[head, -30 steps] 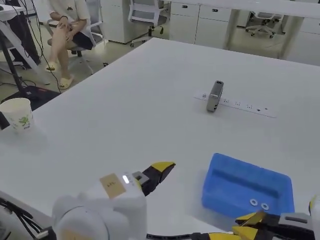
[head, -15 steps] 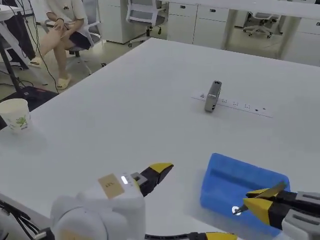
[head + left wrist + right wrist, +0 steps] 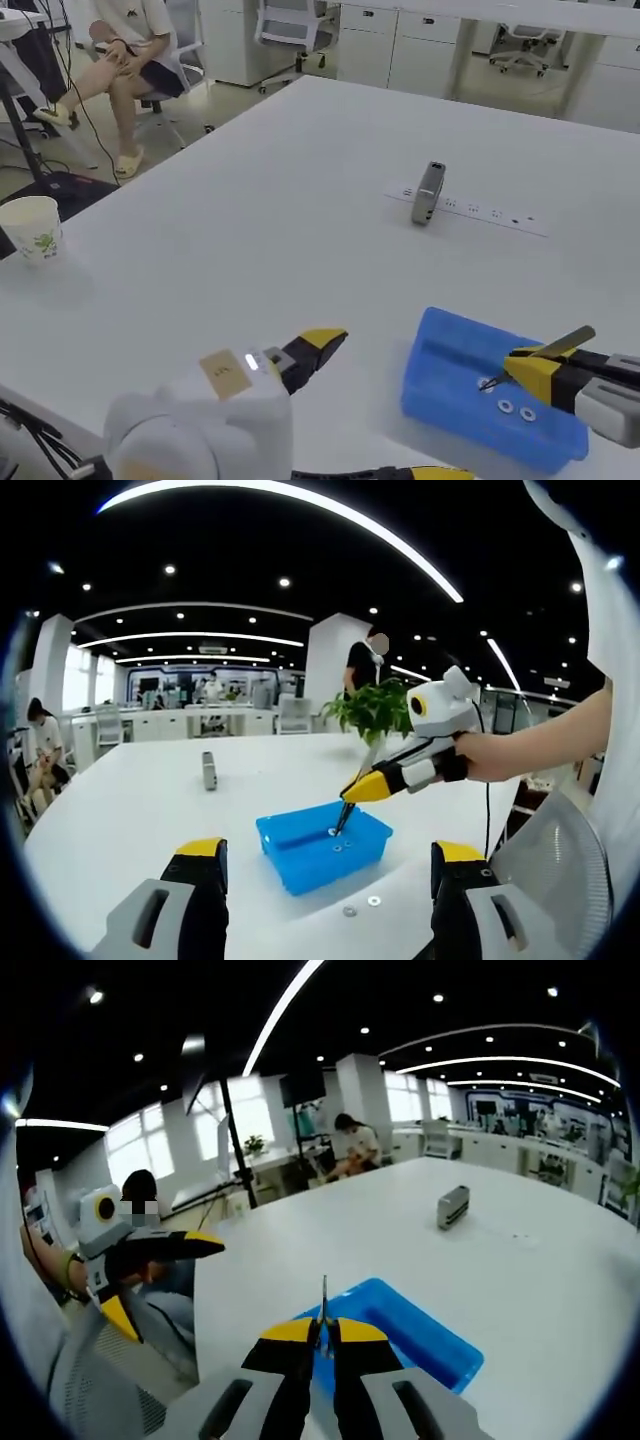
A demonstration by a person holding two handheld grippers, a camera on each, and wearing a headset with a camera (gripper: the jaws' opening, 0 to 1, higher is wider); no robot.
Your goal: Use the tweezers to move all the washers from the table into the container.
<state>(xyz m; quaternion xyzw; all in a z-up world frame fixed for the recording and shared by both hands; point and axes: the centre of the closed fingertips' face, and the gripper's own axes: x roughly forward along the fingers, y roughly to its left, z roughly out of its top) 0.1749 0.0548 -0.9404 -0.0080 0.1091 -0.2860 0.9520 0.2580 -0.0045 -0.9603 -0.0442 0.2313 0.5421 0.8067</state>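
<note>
Two small metal washers (image 3: 505, 406) lie in the shallow blue plastic container (image 3: 450, 350). Two more washers (image 3: 349, 911) sit on the white table (image 3: 250, 230) at its 5 o'clock in the left gripper view, toward the near edge, where a clumsy nip could flick them off. The right gripper (image 3: 322, 1332) clenches its jaws on slim metal tweezers (image 3: 565, 340), tips down over the container, so a low exit might snag its wall. The left gripper (image 3: 330, 848), jaws released, sits at the container's 9 o'clock in the head view, with bare table open toward 12.

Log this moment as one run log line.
left gripper: open | right gripper: shut on metal tweezers over blue plastic container | small metal washers: two in container, two on white table
</note>
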